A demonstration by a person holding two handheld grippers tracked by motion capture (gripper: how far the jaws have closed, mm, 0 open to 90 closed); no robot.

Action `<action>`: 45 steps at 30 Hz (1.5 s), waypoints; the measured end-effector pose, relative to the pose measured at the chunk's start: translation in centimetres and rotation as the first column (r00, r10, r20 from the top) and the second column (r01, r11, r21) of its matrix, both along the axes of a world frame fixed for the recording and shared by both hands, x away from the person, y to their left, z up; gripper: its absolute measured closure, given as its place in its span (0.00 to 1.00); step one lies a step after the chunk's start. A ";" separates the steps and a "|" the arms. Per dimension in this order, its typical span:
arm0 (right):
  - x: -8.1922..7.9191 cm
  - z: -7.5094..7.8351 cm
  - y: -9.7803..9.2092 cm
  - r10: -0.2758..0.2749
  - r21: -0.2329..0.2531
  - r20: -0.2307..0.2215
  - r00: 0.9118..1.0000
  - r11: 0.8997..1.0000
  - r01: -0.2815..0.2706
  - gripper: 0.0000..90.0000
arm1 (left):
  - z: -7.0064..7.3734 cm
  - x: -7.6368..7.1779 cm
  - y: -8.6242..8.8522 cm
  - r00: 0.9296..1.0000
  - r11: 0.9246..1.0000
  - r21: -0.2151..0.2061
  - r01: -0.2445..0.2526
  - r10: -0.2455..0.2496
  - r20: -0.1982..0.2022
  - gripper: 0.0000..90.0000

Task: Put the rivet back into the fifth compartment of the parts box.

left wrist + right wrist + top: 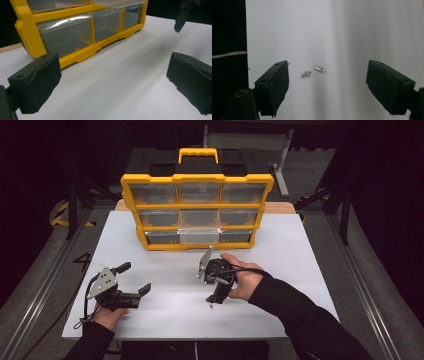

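Two small metal screws [306, 74] [320, 69] lie side by side on the white table [352, 37], between the wide-open jaws of my right gripper [327, 85]. In the high view that right gripper [216, 299] points down and toward the table's front edge, with the screws [211, 306] as a tiny speck just under its tip. My left gripper [134, 278] rests low at the front left, open with nothing between its pads [37, 82]. It faces the yellow organizer [25, 27].
The yellow organizer [197, 179], with clear drawers and a top handle, stands at the table's back middle. Its bottom-middle drawer [199, 236] sticks out slightly. The table's front edge [200, 338] runs close behind the screws. A dark zipped sleeve [227, 52] shows beside the right gripper.
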State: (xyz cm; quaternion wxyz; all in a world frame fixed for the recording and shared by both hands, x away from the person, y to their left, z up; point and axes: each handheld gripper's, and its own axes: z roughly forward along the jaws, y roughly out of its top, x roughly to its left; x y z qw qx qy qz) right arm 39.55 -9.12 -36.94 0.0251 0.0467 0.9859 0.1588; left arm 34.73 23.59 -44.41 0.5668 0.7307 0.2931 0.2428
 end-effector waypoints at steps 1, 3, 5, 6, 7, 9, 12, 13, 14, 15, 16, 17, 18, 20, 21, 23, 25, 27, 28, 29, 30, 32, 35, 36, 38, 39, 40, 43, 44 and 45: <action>-0.1 -0.2 0.0 0.002 -0.002 -0.005 1.000 1.000 -0.002 0.21 | 0.0 0.0 0.0 1.000 1.000 0.000 -0.001 0.001 0.000 0.00; -0.3 -0.9 0.1 0.005 -0.014 -0.014 1.000 1.000 -0.006 0.22 | 0.0 0.0 0.0 1.000 1.000 0.000 -0.001 0.001 0.000 0.00; -0.5 -1.4 0.2 0.013 -0.029 -0.025 1.000 0.999 -0.013 0.22 | 0.0 0.0 0.0 1.000 1.000 0.001 -0.001 0.001 0.000 0.00; -0.5 -1.6 0.3 0.017 -0.033 -0.031 0.999 0.999 -0.018 0.22 | 0.0 0.0 0.0 1.000 1.000 0.000 -0.001 0.001 0.001 0.00; -0.6 -1.9 0.3 0.021 -0.036 -0.034 0.999 0.999 -0.022 0.23 | 0.0 0.0 0.0 1.000 1.000 0.000 -0.001 0.001 0.000 0.00; -0.8 -2.3 0.4 0.030 -0.047 -0.045 0.999 0.998 -0.033 0.23 | 0.0 0.0 0.0 1.000 1.000 0.000 -0.001 0.001 0.000 0.00; -1.0 -2.8 0.5 0.028 -0.064 -0.060 0.998 0.997 -0.032 0.25 | 0.0 0.0 0.0 1.000 1.000 0.001 0.002 -0.002 -0.001 0.00; -1.1 -3.1 0.6 0.032 -0.069 -0.070 0.997 0.997 -0.037 0.26 | 0.0 0.0 0.0 1.000 1.000 0.002 0.002 -0.002 -0.001 0.00; -1.2 -3.3 0.6 0.032 -0.077 -0.075 0.997 0.996 -0.037 0.27 | 0.0 0.0 0.0 1.000 1.000 0.001 0.001 -0.001 -0.001 0.00; -1.2 -3.4 0.6 0.031 -0.079 -0.080 0.996 0.996 -0.037 0.27 | 0.0 0.0 0.0 1.000 1.000 0.001 0.002 -0.002 -0.002 0.00; -1.3 -3.6 0.7 0.038 -0.083 -0.082 0.996 0.996 -0.045 0.28 | 0.0 0.0 0.0 1.000 1.000 0.001 0.001 -0.001 -0.001 0.00; -1.3 -3.7 0.7 0.040 -0.090 -0.084 0.996 0.995 -0.048 0.28 | 0.0 0.0 0.0 1.000 1.000 0.001 0.001 -0.001 -0.001 0.00; -1.4 -3.9 0.7 0.042 -0.092 -0.085 0.995 0.994 -0.050 0.28 | 0.0 0.0 0.0 1.000 1.000 0.000 0.003 -0.003 -0.002 0.00; -1.4 -4.0 0.8 0.044 -0.095 -0.086 0.995 0.994 -0.052 0.28 | 0.0 0.0 0.0 1.000 1.000 0.000 0.003 -0.003 -0.002 0.00; -1.5 -4.1 0.8 0.039 -0.101 -0.089 0.995 0.994 -0.048 0.30 | 0.0 0.0 0.0 1.000 1.000 0.000 0.002 -0.002 -0.001 0.00; -1.6 -4.3 0.9 0.052 -0.105 -0.092 0.994 0.993 -0.062 0.33 | 0.0 0.0 0.0 1.000 1.000 -0.001 0.002 -0.002 -0.001 0.00; -1.7 -4.4 1.0 0.060 -0.108 -0.099 0.993 0.992 -0.071 0.36 | 0.0 0.0 0.0 1.000 1.000 -0.001 0.003 -0.003 -0.002 0.00; -1.7 -4.5 1.0 0.064 -0.113 -0.101 0.993 0.991 -0.075 0.37 | 0.0 0.0 0.0 1.000 1.000 -0.001 0.004 -0.004 -0.003 0.00; -1.8 -4.6 1.0 0.066 -0.117 -0.103 0.993 0.990 -0.078 0.38 | 0.0 0.0 0.0 1.000 1.000 -0.001 0.004 -0.004 -0.003 0.00; -1.8 -4.7 1.1 0.070 -0.125 -0.105 0.992 0.989 -0.083 0.40 | 0.0 0.0 0.0 1.000 1.000 -0.001 0.004 -0.004 -0.003 0.00; -1.7 -4.7 1.1 0.076 -0.127 -0.106 0.991 0.988 -0.089 0.40 | 0.0 0.0 0.0 1.000 1.000 -0.001 0.005 -0.005 -0.003 0.00; -1.8 -4.9 1.1 0.077 -0.131 -0.104 0.992 0.987 -0.090 0.42 | 0.0 0.0 0.0 1.000 1.000 -0.002 0.004 -0.004 -0.003 0.00; -1.8 -5.0 1.1 0.082 -0.130 -0.115 0.990 0.987 -0.096 0.48 | 0.0 0.0 0.0 1.000 1.000 -0.002 0.004 -0.004 -0.003 0.00; -1.8 -5.0 1.2 0.082 -0.133 -0.118 0.990 0.986 -0.098 0.49 | 0.0 0.0 0.0 1.000 1.000 -0.003 0.004 -0.004 -0.004 0.00; -1.7 -5.1 1.2 0.084 -0.133 -0.118 0.989 0.986 -0.100 0.52 | 0.0 0.0 0.0 1.000 1.000 -0.004 0.005 -0.005 -0.004 0.00; -1.6 -5.2 1.2 0.089 -0.133 -0.116 0.989 0.986 -0.104 0.53 | 0.0 0.0 0.0 1.000 1.000 -0.003 0.005 -0.005 -0.004 0.00; -1.6 -5.2 1.2 0.085 -0.135 -0.115 0.990 0.986 -0.100 0.54 | 0.0 0.0 0.0 1.000 1.000 -0.004 0.006 -0.006 -0.005 0.00; -1.4 -5.3 1.3 0.085 -0.135 -0.120 0.989 0.986 -0.101 0.57 | 0.0 0.0 0.0 1.000 1.000 -0.004 0.007 -0.007 -0.006 0.00; -1.4 -5.3 1.3 0.083 -0.136 -0.121 0.989 0.986 -0.099 0.59 | 0.0 0.0 0.0 1.000 1.000 -0.004 0.007 -0.007 -0.006 0.00; -1.4 -5.3 1.4 0.086 -0.140 -0.117 0.989 0.985 -0.103 0.60 | 0.0 0.0 0.0 1.000 1.000 -0.003 0.008 -0.008 -0.007 0.00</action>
